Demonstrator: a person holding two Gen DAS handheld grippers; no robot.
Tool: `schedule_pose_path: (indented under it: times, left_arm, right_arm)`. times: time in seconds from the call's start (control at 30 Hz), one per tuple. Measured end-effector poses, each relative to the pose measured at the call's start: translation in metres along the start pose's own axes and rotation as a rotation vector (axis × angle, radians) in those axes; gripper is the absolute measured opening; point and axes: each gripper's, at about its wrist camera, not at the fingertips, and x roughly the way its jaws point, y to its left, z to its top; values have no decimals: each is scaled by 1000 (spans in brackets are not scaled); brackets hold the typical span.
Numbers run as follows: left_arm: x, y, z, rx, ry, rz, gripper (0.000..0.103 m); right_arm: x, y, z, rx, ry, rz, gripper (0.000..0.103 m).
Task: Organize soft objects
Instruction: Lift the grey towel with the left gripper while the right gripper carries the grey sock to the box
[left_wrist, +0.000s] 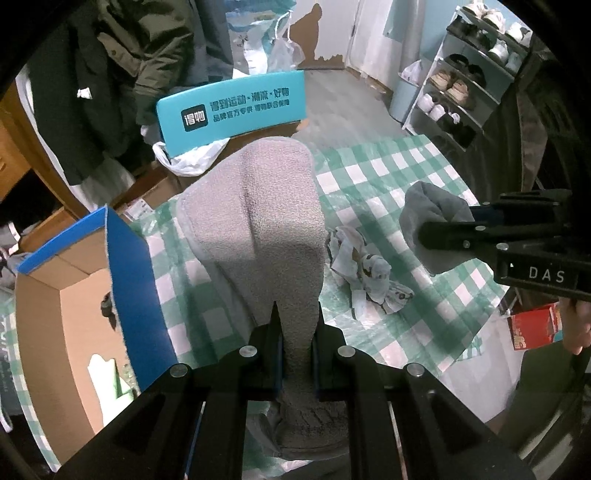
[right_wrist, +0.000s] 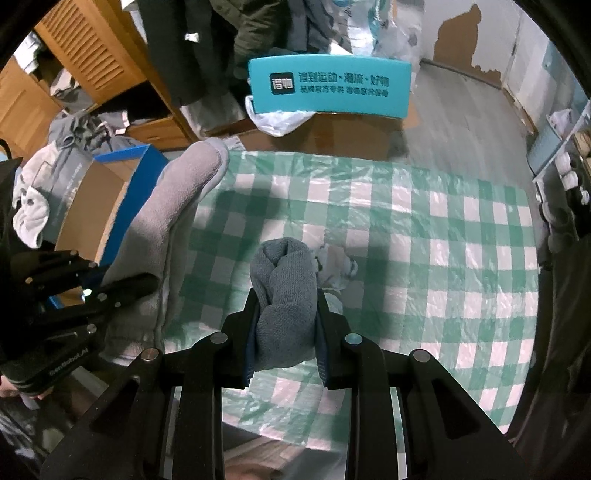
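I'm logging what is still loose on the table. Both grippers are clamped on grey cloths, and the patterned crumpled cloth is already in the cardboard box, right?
Not quite. The left gripper and right gripper are each clamped on a grey cloth, but the patterned crumpled cloth lies on the checked tablecloth, not in the cardboard box. The left wrist view shows it.

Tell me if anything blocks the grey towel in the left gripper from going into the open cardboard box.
Nothing visible does. The left gripper is shut on the grey towel, which hangs beside the open cardboard box. Only the box's blue wall stands between them, so the towel must pass over it.
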Motion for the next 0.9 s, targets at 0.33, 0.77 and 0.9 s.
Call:
schedule_pose_path:
  times: [0.33, 0.77, 0.9]
  left_arm:
    - [-28, 11, -3, 4, -62, 19, 11]
    - [-54, 37, -15, -21, -108, 39, 11]
    - [-65, 47, -21, -30, -129, 42, 11]
  right_arm:
    - [-10, 26, 8, -45, -19, 37, 24]
    - [-9, 66, 19, -110, -21, 67, 24]
    - [-8, 80, 22, -134, -20, 75, 24]
